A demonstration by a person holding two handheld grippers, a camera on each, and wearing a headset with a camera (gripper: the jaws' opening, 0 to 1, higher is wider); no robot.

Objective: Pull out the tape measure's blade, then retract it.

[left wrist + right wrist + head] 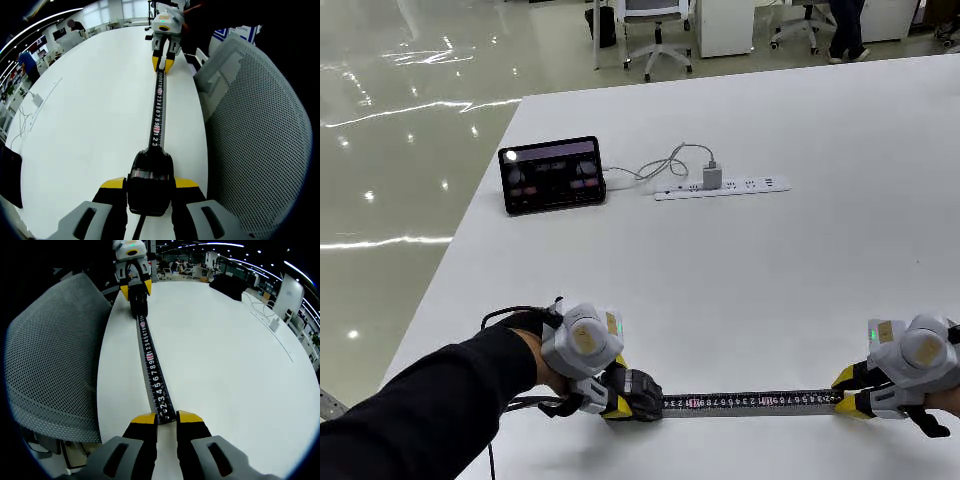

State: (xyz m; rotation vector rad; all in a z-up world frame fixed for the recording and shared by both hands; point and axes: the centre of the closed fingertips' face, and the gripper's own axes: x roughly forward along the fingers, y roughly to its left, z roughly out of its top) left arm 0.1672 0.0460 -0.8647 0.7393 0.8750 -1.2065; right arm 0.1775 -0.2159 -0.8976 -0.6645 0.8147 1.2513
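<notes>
My dark sleeve (430,400) comes in closest, at the lower left of the head view. It ends at the left tongs (620,385), which are clenched on the black tape measure case (642,393). In the left gripper view the case sits squarely between the two yellow-tipped jaws.

From the case the grey steel blade (750,402), with black and red numerals, runs straight out to my right, low along the near edge of the white worktop (740,280). Its free end is pinched in the right tongs (845,391). The right gripper view shows the end caught between the yellow jaw tips, numerals up. Whether the blade rests on the worktop or hangs just above it, I cannot tell.

As I judge it, the first half is as good as done: a long run of blade is out and my two tongs stand well apart. The retraction is left. I would walk the right tongs back toward the case so the blade feeds in under control, since letting go at this length could make it whip.

Far across the worktop, well apart from the work, lie a black tablet (552,174) with a lit screen and a white power strip (720,187). A grey mesh chair back (250,125) stands just beside the worktop's near edge.
</notes>
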